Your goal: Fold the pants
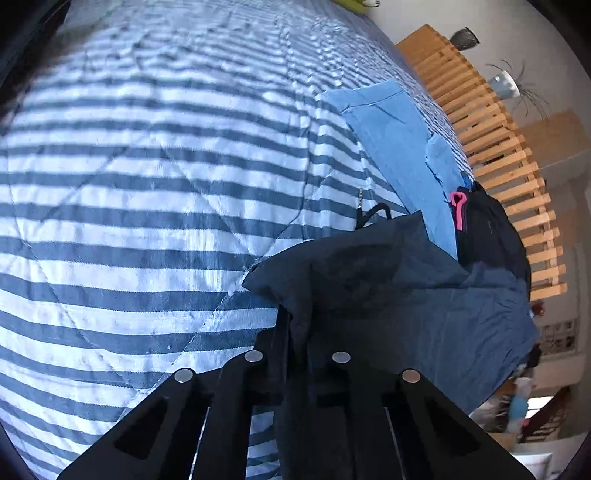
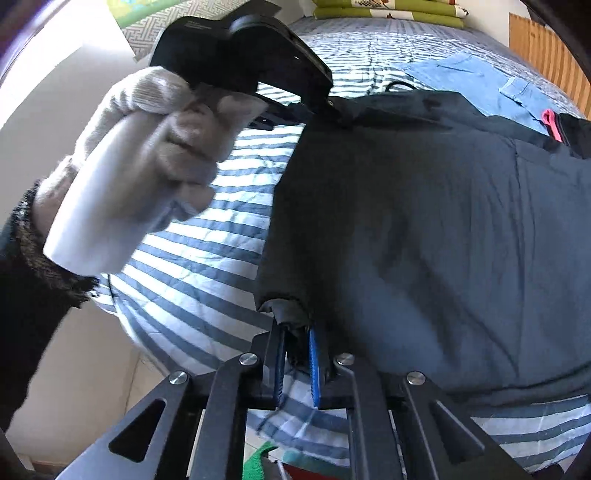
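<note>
Dark navy pants [image 2: 424, 221] lie spread on a blue-and-white striped quilt [image 2: 207, 258]. My right gripper [image 2: 297, 332] is shut on a bunched corner of the pants at their near left edge, blue pads pressing the cloth. In the left wrist view my left gripper [image 1: 295, 314] is shut on the pants [image 1: 388, 288], whose fabric drapes over and hides the fingertips. In the right wrist view the left gripper [image 2: 317, 105] pinches the far left corner of the pants, held by a white-gloved hand [image 2: 147, 155].
Folded light blue pants [image 1: 399, 147] and a black garment with a pink tag [image 1: 487, 229] lie further along the quilt [image 1: 147, 221]. A slatted wooden bed frame [image 1: 491, 147] edges the bed. Green cushions [image 2: 388, 11] sit at its far end.
</note>
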`<state>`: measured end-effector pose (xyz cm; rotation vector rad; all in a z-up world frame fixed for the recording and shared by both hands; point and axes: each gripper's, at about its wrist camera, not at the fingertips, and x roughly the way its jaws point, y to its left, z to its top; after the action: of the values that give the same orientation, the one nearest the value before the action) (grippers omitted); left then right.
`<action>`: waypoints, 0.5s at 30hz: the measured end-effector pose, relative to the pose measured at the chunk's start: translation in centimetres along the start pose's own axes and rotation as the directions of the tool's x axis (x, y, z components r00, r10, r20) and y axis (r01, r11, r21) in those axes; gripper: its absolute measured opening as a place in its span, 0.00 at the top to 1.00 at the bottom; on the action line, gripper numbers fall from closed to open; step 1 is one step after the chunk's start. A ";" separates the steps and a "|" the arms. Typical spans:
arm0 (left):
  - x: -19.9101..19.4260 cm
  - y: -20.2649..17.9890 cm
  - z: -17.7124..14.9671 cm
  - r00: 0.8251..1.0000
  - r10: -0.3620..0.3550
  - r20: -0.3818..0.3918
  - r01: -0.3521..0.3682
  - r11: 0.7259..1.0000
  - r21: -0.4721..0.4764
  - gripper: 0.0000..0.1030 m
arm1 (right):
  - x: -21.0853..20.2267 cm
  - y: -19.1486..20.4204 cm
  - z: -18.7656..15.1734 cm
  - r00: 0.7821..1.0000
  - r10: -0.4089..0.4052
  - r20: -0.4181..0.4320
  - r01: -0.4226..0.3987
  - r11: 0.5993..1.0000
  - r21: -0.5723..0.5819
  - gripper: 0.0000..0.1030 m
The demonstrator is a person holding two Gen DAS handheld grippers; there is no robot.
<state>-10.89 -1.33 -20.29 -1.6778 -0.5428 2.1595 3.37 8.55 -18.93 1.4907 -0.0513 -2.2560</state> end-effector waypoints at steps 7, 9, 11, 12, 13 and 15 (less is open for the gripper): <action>-4.7 1.7 -0.7 0.997 -0.002 0.072 0.003 1.000 -0.014 0.96 | -0.9 2.5 0.7 0.999 0.049 0.004 -0.048 0.998 -0.034 0.91; -7.3 3.2 -1.3 0.995 0.011 0.103 -0.008 1.000 -0.030 0.96 | -0.5 4.1 1.2 0.995 0.095 -0.001 -0.095 0.995 -0.042 0.91; -10.1 5.4 -2.0 0.991 0.030 0.131 -0.022 0.998 -0.063 0.97 | -0.4 5.6 1.5 0.992 0.124 -0.005 -0.124 0.990 -0.064 0.91; -11.3 6.3 -2.4 0.989 0.044 0.144 -0.033 0.997 -0.076 0.97 | -0.2 7.0 1.7 0.989 0.145 -0.011 -0.145 0.986 -0.085 0.91; -12.6 7.3 -2.7 0.986 0.060 0.157 -0.047 0.995 -0.090 0.97 | 0.0 8.2 1.7 0.986 0.166 -0.016 -0.167 0.981 -0.098 0.91; -15.8 9.8 -4.0 0.977 0.106 0.185 -0.083 0.988 -0.130 0.97 | 0.5 11.4 2.0 0.972 0.231 -0.040 -0.234 0.963 -0.131 0.91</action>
<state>-3.67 -17.30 -12.89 -1.5949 -0.6720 2.4181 5.22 -2.36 -15.51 1.3650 -0.0619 -2.0129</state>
